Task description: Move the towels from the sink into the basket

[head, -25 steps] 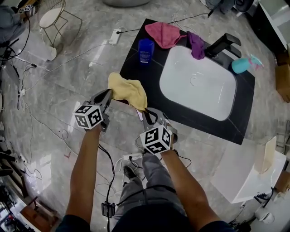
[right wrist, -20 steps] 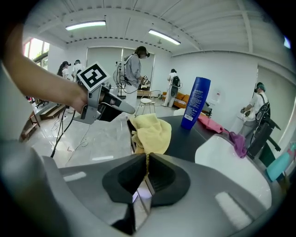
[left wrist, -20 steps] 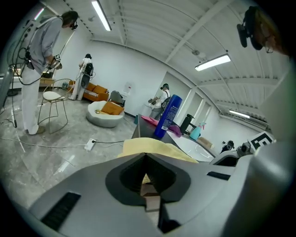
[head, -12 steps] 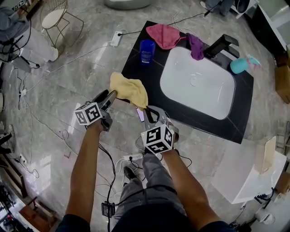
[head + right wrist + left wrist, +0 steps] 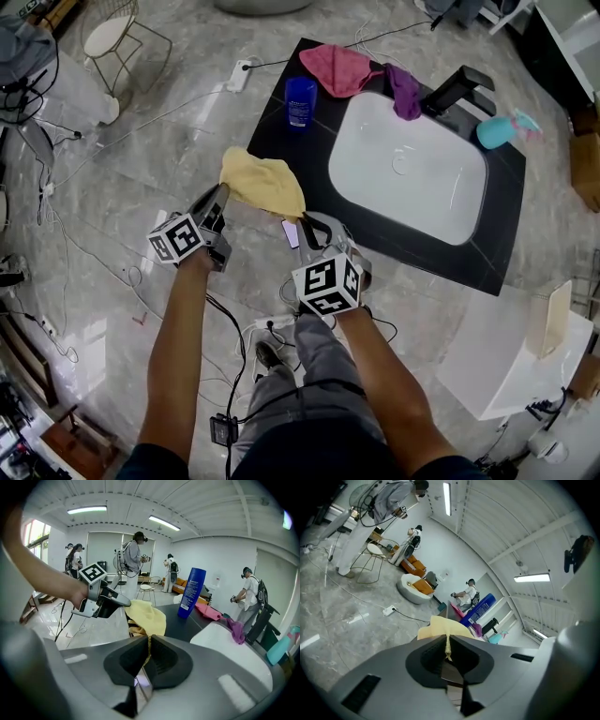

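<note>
A yellow towel (image 5: 264,183) hangs stretched between my two grippers over the near left corner of the black counter (image 5: 277,131). My left gripper (image 5: 223,191) has just been closing and is now shut on the towel's left edge (image 5: 445,627). Its right corner (image 5: 148,616) is pinched in my shut right gripper (image 5: 305,226). A pink towel (image 5: 337,69) lies on the counter's far corner. A purple towel (image 5: 406,93) drapes over the far rim of the white sink (image 5: 375,202). No basket is in view.
A blue bottle (image 5: 300,102) stands on the counter beside the pink towel. A black faucet (image 5: 460,91) and a teal spray bottle (image 5: 501,133) sit behind the sink. Cables cross the marble floor; a wire chair (image 5: 114,37) stands far left. A white box (image 5: 497,366) stands right.
The left gripper has rolled about its own axis while staying at the towel's left edge. The right gripper has lifted slightly with its corner. The towel remains spread between them.
</note>
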{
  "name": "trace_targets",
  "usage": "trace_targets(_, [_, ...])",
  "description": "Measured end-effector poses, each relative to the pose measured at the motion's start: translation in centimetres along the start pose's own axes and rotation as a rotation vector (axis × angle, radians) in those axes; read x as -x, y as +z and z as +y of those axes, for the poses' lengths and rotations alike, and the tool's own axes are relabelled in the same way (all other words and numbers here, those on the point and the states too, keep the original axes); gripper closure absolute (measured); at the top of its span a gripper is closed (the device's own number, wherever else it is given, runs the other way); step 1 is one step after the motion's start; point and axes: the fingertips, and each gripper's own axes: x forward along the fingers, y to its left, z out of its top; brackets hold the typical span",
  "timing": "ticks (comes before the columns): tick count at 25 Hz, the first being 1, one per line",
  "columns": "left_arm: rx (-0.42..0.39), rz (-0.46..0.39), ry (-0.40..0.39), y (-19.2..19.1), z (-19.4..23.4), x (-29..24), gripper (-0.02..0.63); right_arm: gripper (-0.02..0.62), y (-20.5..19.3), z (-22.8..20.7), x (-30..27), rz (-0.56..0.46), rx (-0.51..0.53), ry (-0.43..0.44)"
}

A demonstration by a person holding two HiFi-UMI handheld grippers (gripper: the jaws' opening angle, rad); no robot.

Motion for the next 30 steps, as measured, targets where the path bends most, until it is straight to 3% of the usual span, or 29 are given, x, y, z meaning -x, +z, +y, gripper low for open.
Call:
trace_targets(8, [-0.198,-0.073,0.005,3.9,-5.1,4.2,0.586,0.571,3.5,-1.1,2.9,-0.074,0.005,-0.067])
trace_targets(18, [-0.449,-0.198,-0.036,9.8,-15.1,12.6,0.586,0.571,11.9,-1.0,11.0,-0.223,0.039,-0.159])
trace_targets(25, [-0.583,-0.26,-0.058,11.8,-22.3,19.4,0.586,0.572,17.6,-0.1,18.3,-0.337,0.06,-0.206])
trace_targets(30, [-0.631,-0.307,-0.077,12.5,-26.7,24.5,0.586,0.572,21.2,1.4,23.3,-0.405,0.075,-0.205])
